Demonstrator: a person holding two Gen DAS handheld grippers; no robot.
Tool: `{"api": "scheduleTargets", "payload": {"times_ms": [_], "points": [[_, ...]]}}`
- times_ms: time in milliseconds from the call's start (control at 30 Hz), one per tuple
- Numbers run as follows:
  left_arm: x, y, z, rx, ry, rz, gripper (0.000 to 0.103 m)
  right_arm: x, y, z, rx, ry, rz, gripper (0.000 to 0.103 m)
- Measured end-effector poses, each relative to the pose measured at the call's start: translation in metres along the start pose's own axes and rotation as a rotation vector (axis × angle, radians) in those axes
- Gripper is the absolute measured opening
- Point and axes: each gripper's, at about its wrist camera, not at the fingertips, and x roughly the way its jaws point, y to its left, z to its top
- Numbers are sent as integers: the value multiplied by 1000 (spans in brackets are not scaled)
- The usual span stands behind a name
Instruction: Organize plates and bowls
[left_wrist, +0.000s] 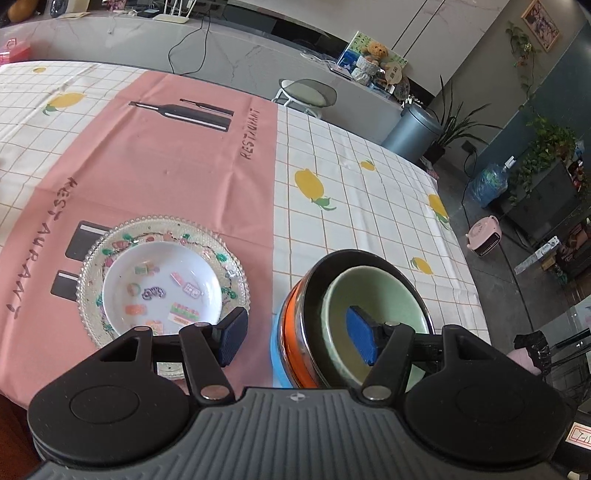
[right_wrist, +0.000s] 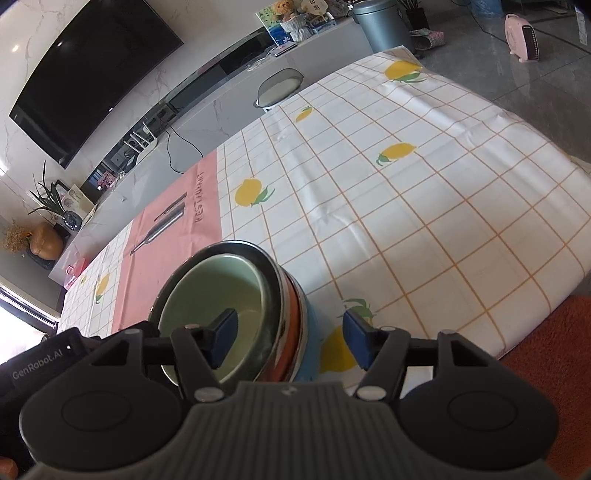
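A stack of bowls stands on the tablecloth: a pale green bowl nests in a dark metal bowl, over an orange bowl and a blue one. My left gripper is open, one pad inside the green bowl, the other outside the stack's left wall. My right gripper is open too, straddling the stack's right wall without pressing it. Left of the stack, a white sticker-printed dish sits in a beaded glass plate.
A pink placemat lies over the lemon-print checked cloth. The table's right edge drops to the floor, where a pink heater stands. A stool and a grey bin stand beyond the far edge. An orange rug lies below.
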Motion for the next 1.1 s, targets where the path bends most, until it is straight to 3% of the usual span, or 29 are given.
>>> {"api": "scheduleTargets", "payload": {"times_ms": [467,833,1100], "points": [[27,9,-4,-82,66,-45,72,25,-7,-1,58,51,20,64],[44,11,-3,-114,118,-71,65,37,-14,-1,99,75,34,64],[50,12,-4,-127,136,-68,57,42,-16,-1,132,98,70,52]]}}
